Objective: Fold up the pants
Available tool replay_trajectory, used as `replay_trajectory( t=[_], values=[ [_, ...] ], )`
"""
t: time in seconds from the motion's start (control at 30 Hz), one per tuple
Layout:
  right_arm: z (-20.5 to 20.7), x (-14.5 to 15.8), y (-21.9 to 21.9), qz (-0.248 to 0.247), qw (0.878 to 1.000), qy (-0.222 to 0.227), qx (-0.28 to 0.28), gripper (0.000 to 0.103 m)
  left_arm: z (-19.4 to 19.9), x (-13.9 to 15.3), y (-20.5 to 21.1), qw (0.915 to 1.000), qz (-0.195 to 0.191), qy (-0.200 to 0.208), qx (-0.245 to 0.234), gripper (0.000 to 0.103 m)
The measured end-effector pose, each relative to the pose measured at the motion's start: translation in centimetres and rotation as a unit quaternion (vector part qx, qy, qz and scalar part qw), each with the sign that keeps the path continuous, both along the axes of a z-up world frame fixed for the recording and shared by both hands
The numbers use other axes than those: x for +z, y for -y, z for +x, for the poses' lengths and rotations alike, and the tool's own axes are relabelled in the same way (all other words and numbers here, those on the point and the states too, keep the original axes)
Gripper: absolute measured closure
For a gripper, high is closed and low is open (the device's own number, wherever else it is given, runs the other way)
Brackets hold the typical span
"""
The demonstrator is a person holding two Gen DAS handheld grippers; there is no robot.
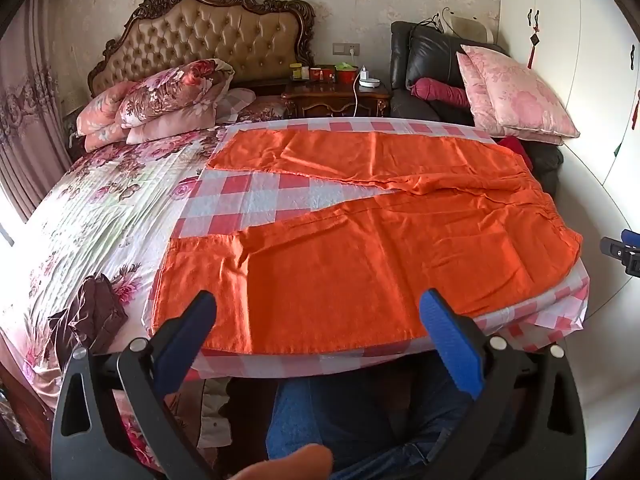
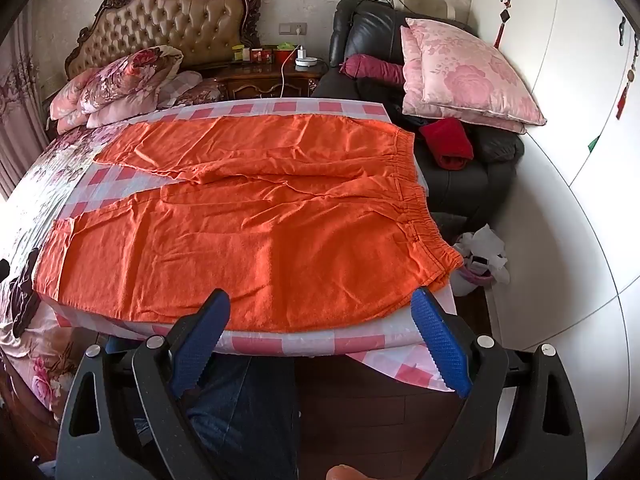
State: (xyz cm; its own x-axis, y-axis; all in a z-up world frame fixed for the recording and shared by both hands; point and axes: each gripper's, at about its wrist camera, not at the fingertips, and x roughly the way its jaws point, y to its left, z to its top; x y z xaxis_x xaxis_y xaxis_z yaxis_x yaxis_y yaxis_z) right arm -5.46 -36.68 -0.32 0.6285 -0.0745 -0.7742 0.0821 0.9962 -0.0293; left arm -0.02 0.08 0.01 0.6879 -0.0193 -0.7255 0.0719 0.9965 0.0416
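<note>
The orange pants (image 1: 360, 240) lie spread flat on the pink checked sheet (image 1: 256, 194), waistband right. The left gripper (image 1: 320, 308) and right gripper (image 2: 320, 306) hover at the near hem, both spread wide, empty.

I see the pants (image 2: 248, 232) spread flat on a sheet (image 2: 280, 345) over the bed (image 1: 100, 208), waistband (image 2: 416, 200) right, legs left. Behind stand the headboard (image 1: 208, 36), nightstand (image 1: 336, 98) and armchair (image 2: 460, 184). My tongs hang before the near edge.
</note>
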Motion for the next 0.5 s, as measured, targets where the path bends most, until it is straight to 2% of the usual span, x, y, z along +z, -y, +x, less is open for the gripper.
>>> replay_trajectory(
  t=[0.5],
  values=[
    [-0.05, -0.09, -0.04, 0.0, 1.0, -0.001, 0.001, 0.014, -0.03, 0.24, 0.12, 1.0, -0.001, 0.001, 0.001, 0.001]
  ],
)
